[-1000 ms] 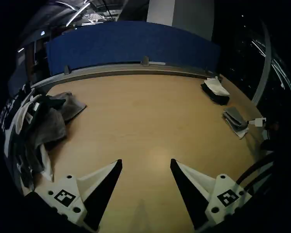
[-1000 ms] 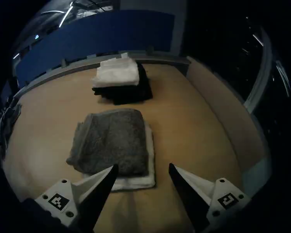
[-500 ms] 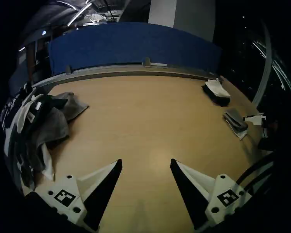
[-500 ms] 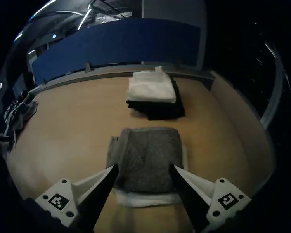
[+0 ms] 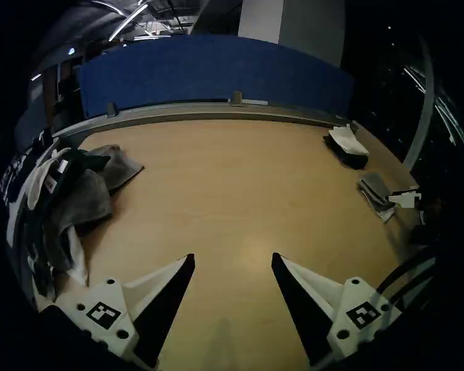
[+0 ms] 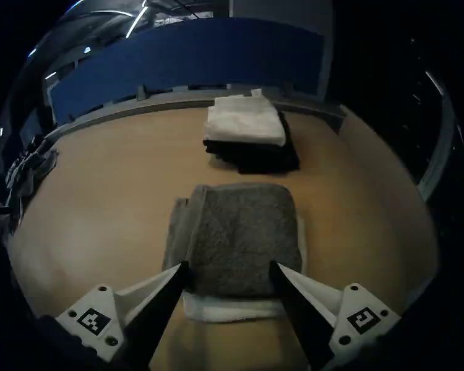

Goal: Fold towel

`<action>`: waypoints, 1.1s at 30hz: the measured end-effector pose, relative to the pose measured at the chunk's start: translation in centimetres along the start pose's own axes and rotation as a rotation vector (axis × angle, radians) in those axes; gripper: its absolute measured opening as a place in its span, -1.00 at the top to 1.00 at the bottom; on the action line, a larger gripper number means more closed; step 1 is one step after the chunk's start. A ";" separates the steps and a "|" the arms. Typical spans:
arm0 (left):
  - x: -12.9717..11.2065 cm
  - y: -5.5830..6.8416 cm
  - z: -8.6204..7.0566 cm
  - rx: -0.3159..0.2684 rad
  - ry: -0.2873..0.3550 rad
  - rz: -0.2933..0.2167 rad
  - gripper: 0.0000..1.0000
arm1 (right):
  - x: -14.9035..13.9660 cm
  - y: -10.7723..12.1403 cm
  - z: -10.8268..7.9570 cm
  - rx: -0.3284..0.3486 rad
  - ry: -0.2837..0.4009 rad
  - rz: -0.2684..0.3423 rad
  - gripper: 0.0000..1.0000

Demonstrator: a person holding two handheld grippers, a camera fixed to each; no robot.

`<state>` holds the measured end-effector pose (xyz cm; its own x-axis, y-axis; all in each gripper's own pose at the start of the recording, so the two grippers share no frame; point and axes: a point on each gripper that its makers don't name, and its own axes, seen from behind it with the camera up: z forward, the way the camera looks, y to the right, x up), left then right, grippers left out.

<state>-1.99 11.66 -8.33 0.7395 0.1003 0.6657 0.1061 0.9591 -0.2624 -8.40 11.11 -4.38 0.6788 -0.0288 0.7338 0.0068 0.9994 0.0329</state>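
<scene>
A blue partition (image 5: 213, 74) lines the far edge of the wooden tabletop (image 5: 232, 179), strip lights (image 5: 124, 11) glowing above it, pale pillar (image 5: 291, 25) behind.

Spotted a grey towel (image 6: 241, 238), folded into a thick square, lying flat on a folded white towel (image 6: 232, 308) with its edge peeking out nearside. Caught a second folded stack (image 6: 247, 133) just behind, white over black. Noted a rumpled heap (image 5: 71, 204) of unfolded towels well apart, leftward.

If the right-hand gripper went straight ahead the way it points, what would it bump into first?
Probably the folded grey terry towel, which lies right between the right gripper's open fingers, on top of a folded white towel. How high the fingers ride above it is unclear.
</scene>
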 end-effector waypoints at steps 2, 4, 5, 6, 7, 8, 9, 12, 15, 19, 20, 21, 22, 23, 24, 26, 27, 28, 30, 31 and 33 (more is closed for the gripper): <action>-0.1 -0.1 0.0 0.002 -0.002 0.000 -0.84 | -0.7 -0.1 0.3 0.001 -0.011 0.001 -1.00; -0.1 -0.1 0.0 0.003 -0.003 0.000 -0.84 | -1.4 -0.2 0.7 0.002 -0.021 0.003 -1.00; -0.2 -0.1 -0.1 0.004 -0.003 0.001 -0.84 | -1.6 -0.2 0.8 0.001 -0.024 0.004 -1.00; -0.2 -0.1 -0.1 0.004 -0.003 0.001 -0.84 | -1.9 -0.2 1.0 0.001 -0.028 0.006 -1.00; -0.2 -0.1 -0.1 0.004 -0.003 0.001 -0.84 | -2.0 -0.2 1.1 0.001 -0.028 0.008 -1.00; -0.2 -0.1 -0.1 0.004 -0.003 0.001 -0.84 | -2.1 -0.2 1.2 0.001 -0.027 0.010 -1.00; -0.2 -0.1 -0.1 0.004 -0.003 0.001 -0.84 | -2.2 -0.2 1.3 0.001 -0.026 0.012 -1.00; -0.2 -0.1 -0.1 0.005 -0.003 0.002 -0.84 | -2.3 -0.2 1.3 0.002 -0.025 0.015 -1.00; -0.1 0.0 -0.1 0.004 -0.001 0.003 -0.84 | -2.1 -0.2 1.2 0.002 -0.024 0.010 -1.00; 0.2 -0.2 -0.2 0.006 0.005 0.004 -0.84 | -0.6 -0.2 0.3 -0.006 0.012 0.006 -1.00; 0.3 -0.2 -0.2 0.007 0.008 0.004 -0.84 | 0.0 -0.3 -0.1 -0.008 0.029 0.006 -1.00; 0.4 -0.3 -0.3 0.008 0.011 0.004 -0.84 | 0.6 -0.3 -0.5 -0.010 0.047 0.006 -1.00; 0.5 -0.4 -0.3 0.010 0.014 0.003 -0.84 | 1.2 -0.4 -0.9 -0.010 0.065 0.008 -1.00; 0.7 -0.5 -0.3 0.011 0.018 0.002 -0.84 | 1.8 -0.5 -1.3 -0.010 0.081 0.011 -1.00; 0.8 -0.5 -0.4 0.013 0.021 0.001 -0.84 | 2.3 -0.5 -1.7 -0.010 0.097 0.013 -1.00; 1.0 -0.6 -0.4 0.014 0.027 -0.002 -0.84 | 3.1 -0.7 -2.2 -0.009 0.118 0.017 -1.00; 1.1 -0.7 -0.4 0.014 0.030 -0.003 -0.84 | 3.4 -0.8 -2.4 -0.008 0.127 0.018 -1.00; 1.3 -0.7 -0.4 0.014 0.034 -0.003 -0.84 | 3.7 -1.0 -2.6 -0.007 0.135 0.019 -1.00; 1.5 -0.7 -0.4 0.014 0.040 -0.002 -0.84 | 4.2 -1.2 -2.9 -0.005 0.147 0.018 -1.00; 1.6 -0.7 -0.4 0.014 0.045 -0.001 -0.84 | 4.5 -1.5 -3.1 -0.003 0.159 0.017 -1.00; 1.9 -0.7 -0.4 0.014 0.054 0.001 -0.84 | 5.2 -1.9 -3.6 0.001 0.182 0.016 -1.00</action>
<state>-0.39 11.11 -7.22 0.7748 0.0874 0.6262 0.0959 0.9627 -0.2530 -2.29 9.13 -3.09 0.8002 -0.0091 0.5996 -0.0056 0.9997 0.0227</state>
